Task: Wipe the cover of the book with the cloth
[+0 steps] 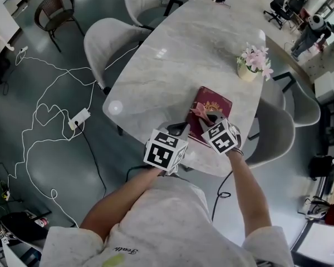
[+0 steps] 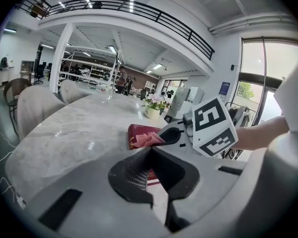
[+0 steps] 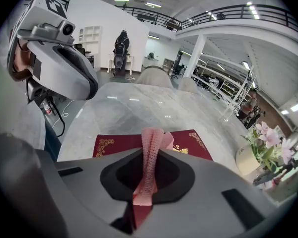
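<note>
- Right gripper [image 3: 150,150] pinched tight on a thin pink knit cloth [image 3: 152,135], with a strip of cloth poking out past the tips.
- Dark red hardback book with gold curly trim [image 1: 218,103] lying flat, cover up, near the close edge of the pale grey marble table [image 1: 172,54].
- Pink cloth placed over the near half of the cover, about the middle from side to side. Hard to tell if touching the cover or just above.
- Left gripper [image 1: 181,129] closed up with nothing inside, low over the table just beside the book's near left corner. Hard to tell if pressing on the book.
- Looks like the very start of the wiping step: cloth held, cloth over book, most of the cover probably not rubbed yet.
- Next move, as a guess: press the cloth down flat and slide side to side, then out toward the far end.
- Needs a soft, even push, to keep the cloth from bunching up or slipping out of the pinch.
- Might help to hold the corner down with the left gripper, to stop the book from sliding on the smooth table.
- Small pot of pink flowers [image 1: 250,65] well past the book's far end. Best to stop the wipe before reaching there.
</note>
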